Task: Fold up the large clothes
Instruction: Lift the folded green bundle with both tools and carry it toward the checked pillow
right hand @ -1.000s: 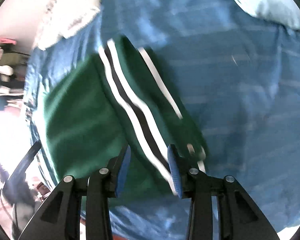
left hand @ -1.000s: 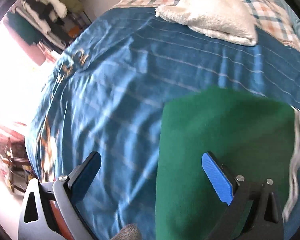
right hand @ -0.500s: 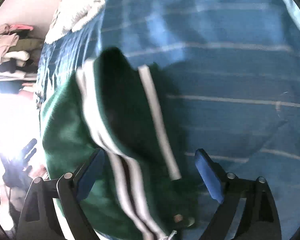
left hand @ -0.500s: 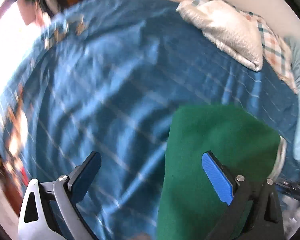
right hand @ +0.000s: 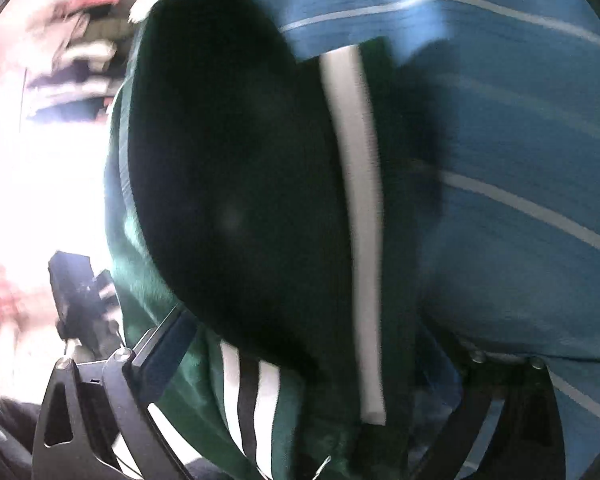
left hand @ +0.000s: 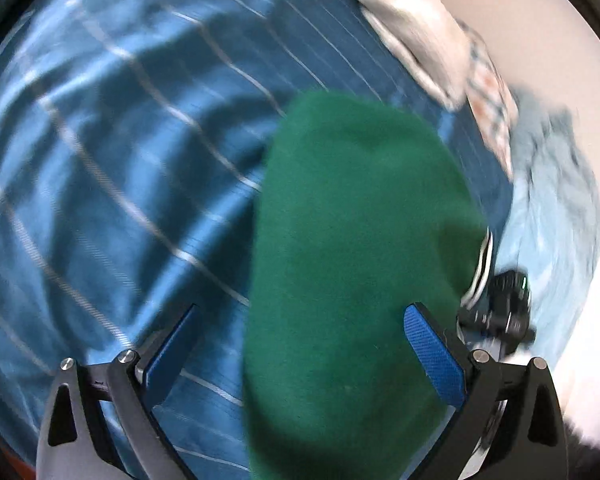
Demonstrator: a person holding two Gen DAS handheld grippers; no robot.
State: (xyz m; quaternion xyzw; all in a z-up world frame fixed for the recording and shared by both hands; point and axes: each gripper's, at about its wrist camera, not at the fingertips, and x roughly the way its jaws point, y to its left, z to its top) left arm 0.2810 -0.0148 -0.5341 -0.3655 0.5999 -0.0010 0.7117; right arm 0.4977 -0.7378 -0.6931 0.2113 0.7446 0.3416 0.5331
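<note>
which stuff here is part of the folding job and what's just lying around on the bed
Part of the job:
- green garment with white stripes
- left hand-held gripper, open
- right hand-held gripper, jaws opening, the garment between them

Just lying about:
- white fluffy blanket
- checked pillow
- light blue cloth

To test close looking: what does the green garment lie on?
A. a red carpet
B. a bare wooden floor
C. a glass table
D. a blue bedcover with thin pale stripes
D: the green garment lies spread on a blue bedcover crossed by thin pale lines, seen in both wrist views.
</note>
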